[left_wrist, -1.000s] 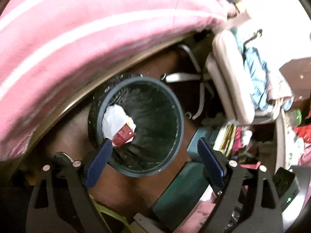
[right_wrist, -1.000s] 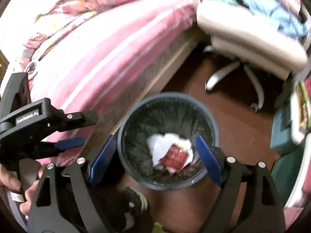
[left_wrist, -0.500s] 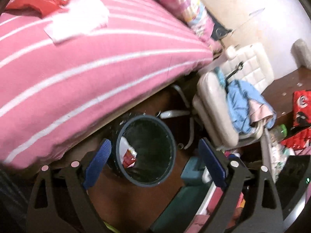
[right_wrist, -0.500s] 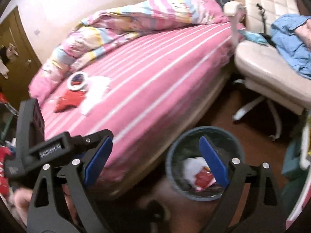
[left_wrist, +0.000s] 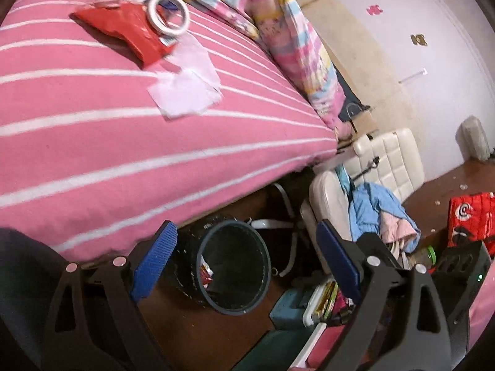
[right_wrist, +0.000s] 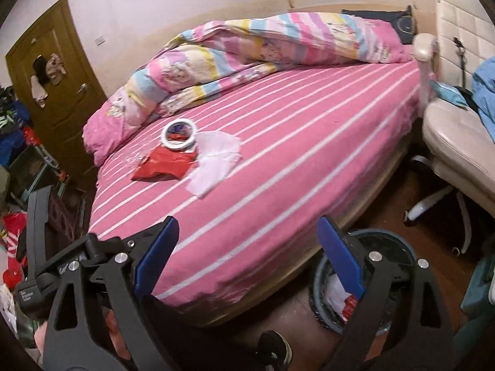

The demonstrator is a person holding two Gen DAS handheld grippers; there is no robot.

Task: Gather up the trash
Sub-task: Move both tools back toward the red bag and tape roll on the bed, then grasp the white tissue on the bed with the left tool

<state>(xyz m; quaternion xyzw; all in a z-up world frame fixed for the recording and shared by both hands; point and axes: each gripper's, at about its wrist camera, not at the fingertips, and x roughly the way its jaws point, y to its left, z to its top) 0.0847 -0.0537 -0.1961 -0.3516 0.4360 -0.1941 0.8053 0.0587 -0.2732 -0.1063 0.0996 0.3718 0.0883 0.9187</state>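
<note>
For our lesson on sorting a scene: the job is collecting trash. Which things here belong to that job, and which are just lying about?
Belongs to the job:
- bin, with scraps inside
- red wrapper on the bed
- white paper on the bed
- both open, empty tongs, left tongs and right tongs

Just lying about:
- tape roll (perhaps)
- quilt
- chair
- blue clothes

Both claws wide apart, nothing between the pads.

Left claw (left_wrist: 246, 258): 2 blue-padded fingers (left_wrist: 153, 264) spread, tilted downward, gap empty, no pad in contact with anything. Right claw (right_wrist: 247, 256): same pose, blue pads (right_wrist: 339, 256) well apart, angled down, nothing gripped. In the right wrist view the left claw's black body (right_wrist: 58, 269) sits at lower left, just beside the right claw's frame, with part of the person's hand (right_wrist: 41, 338) below it.
</note>
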